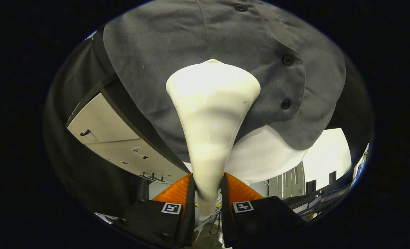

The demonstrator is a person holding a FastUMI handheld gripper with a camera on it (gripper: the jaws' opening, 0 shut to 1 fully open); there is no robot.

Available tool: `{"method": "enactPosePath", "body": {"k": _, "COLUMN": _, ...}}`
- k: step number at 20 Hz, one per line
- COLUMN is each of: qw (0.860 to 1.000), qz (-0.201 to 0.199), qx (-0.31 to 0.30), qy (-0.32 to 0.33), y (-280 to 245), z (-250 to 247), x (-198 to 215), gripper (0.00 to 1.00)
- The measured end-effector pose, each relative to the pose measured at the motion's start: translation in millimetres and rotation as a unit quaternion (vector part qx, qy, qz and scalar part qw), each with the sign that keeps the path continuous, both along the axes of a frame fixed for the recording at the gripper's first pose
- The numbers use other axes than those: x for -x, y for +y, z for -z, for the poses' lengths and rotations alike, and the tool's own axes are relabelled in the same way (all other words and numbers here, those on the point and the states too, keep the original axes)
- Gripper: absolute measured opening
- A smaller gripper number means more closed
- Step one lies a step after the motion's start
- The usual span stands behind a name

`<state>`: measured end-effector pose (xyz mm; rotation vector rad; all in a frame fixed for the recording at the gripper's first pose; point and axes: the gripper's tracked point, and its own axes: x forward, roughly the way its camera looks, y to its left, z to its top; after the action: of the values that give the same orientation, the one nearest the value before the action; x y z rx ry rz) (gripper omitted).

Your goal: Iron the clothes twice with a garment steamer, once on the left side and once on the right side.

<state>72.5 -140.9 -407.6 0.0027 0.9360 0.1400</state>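
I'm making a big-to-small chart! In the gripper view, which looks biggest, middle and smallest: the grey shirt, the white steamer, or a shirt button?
1. Grey shirt, widest by far.
2. White steamer, held between the gripper fingers; it's close to the camera, so it may look bigger than it is.
3. Shirt button, tiny.

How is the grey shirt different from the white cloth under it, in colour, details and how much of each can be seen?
The grey shirt is dark, while the white cloth is bright. The shirt has dark buttons and seams; the white cloth looks plain. The shirt lies on top and shows widely; the white cloth only peeks out below its hem. Both sit beyond the steamer, on which the gripper is shut.
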Motion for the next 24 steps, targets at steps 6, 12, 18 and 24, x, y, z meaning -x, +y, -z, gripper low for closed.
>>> {"method": "enactPosePath", "body": {"k": 6, "qw": 1.0, "qz": -0.006, "qx": 0.003, "qy": 0.022, "y": -2.7, "z": 20.4, "x": 11.0, "gripper": 0.4}}
{"method": "enactPosePath", "body": {"k": 12, "qw": 1.0, "qz": -0.008, "qx": -0.009, "qy": 0.007, "y": -1.6, "z": -7.2, "x": 17.0, "gripper": 0.4}}
{"method": "enactPosePath", "body": {"k": 18, "qw": 0.998, "qz": -0.013, "qx": -0.024, "qy": -0.061, "y": -2.8, "z": -92.6, "x": 8.0, "gripper": 0.4}}
{"method": "enactPosePath", "body": {"k": 24, "qw": 0.99, "qz": -0.008, "qx": -0.028, "qy": -0.141, "y": -12.3, "z": -186.6, "x": -5.5, "gripper": 0.4}}
